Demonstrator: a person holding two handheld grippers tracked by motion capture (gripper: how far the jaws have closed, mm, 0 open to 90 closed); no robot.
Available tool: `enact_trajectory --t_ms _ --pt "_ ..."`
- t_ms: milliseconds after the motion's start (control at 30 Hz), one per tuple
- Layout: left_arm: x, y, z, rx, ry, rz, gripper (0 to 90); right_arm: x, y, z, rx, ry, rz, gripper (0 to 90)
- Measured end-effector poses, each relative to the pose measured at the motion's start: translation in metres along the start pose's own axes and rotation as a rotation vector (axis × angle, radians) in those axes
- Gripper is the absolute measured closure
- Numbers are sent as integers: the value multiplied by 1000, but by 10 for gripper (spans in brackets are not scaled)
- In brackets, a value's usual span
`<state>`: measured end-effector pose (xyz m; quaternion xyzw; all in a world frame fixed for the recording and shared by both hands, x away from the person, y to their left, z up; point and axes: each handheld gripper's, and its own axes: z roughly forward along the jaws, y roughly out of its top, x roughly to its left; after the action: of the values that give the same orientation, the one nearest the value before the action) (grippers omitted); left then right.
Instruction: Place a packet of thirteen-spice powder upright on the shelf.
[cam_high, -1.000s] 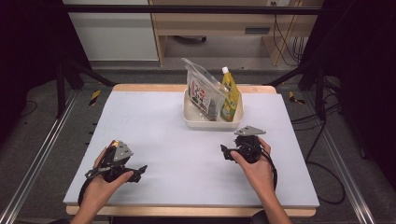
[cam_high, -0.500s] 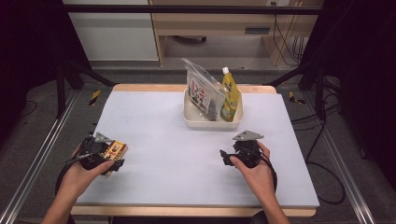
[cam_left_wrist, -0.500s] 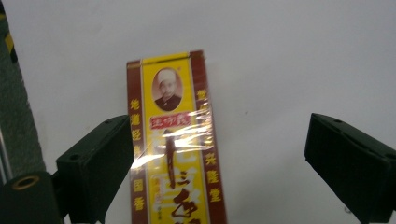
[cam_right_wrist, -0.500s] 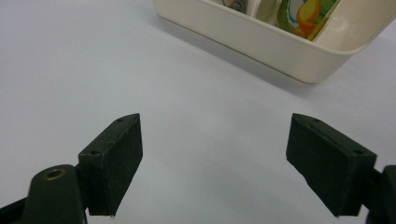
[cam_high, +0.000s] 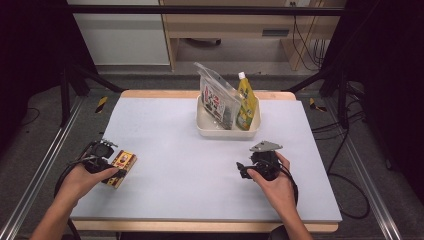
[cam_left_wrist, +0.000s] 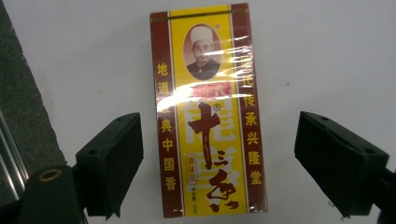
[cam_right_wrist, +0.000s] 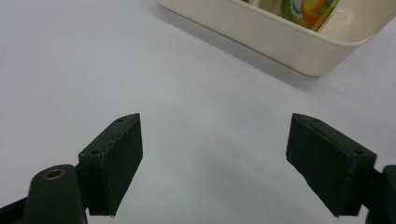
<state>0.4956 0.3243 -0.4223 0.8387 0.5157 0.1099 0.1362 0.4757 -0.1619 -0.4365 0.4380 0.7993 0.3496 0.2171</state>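
Left gripper (cam_left_wrist: 219, 158): jaws spread wide, just been closing a little, pads clear of the box on both sides, gaps showing between each pad and the carton's long edges. Between them, flat on the white table top (cam_high: 170, 150), a yellow and dark red box (cam_left_wrist: 208, 109) with a portrait near its far end and printed characters down its face, wrapped in glossy film. In the high view, same box (cam_high: 120, 168) lying near the left edge of the table top, toward the near left corner, with the left gripper (cam_high: 111, 165) just beside it and the left hand (cam_high: 82, 177) behind, forearm coming in from below.

Right gripper (cam_right_wrist: 215, 163): jaws released and wide apart, nothing between them but bare table top. Ahead of them, wall of a cream tray (cam_right_wrist: 280, 37). In the high view, right gripper (cam_high: 245, 170) in the right hand (cam_high: 275, 185), near the near edge, right of centre, well apart from the box.

Farther out, the tray (cam_high: 225, 132) toward the far edge, right of centre, holding a clear printed pouch (cam_high: 217, 97) leaning upright and a yellow pouch (cam_high: 246, 100) with a white cap beside it.
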Motion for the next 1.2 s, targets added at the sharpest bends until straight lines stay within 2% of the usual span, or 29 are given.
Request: enact_trajectory --t_ms 133,233,533,700,767,933,967,1033,1100,1200 --pt "2 -2 7 61 -3 13 152 0 0 1 8 5 -2 190" --pt "2 -2 10 86 -2 19 153 0 -1 2 9 5 -3 190" --pt "1 0 19 127 9 36 200 2 -1 3 18 11 -6 190" --pt "-1 0 20 129 16 49 286 2 -1 2 16 13 -6 190" --pt "-1 1 18 112 13 57 304 2 -1 2 15 13 -3 190" --pt "-12 6 8 55 16 116 314 3 0 1 6 12 3 190" --pt "-12 6 8 55 16 116 316 3 0 1 6 12 3 190" --pt "-19 10 6 23 25 144 317 4 0 2 8 12 -1 190" --pt "-25 15 4 16 29 173 319 4 0 2 8 11 -4 191" --pt "-41 29 2 -25 19 227 321 3 0 2 2 13 2 192"
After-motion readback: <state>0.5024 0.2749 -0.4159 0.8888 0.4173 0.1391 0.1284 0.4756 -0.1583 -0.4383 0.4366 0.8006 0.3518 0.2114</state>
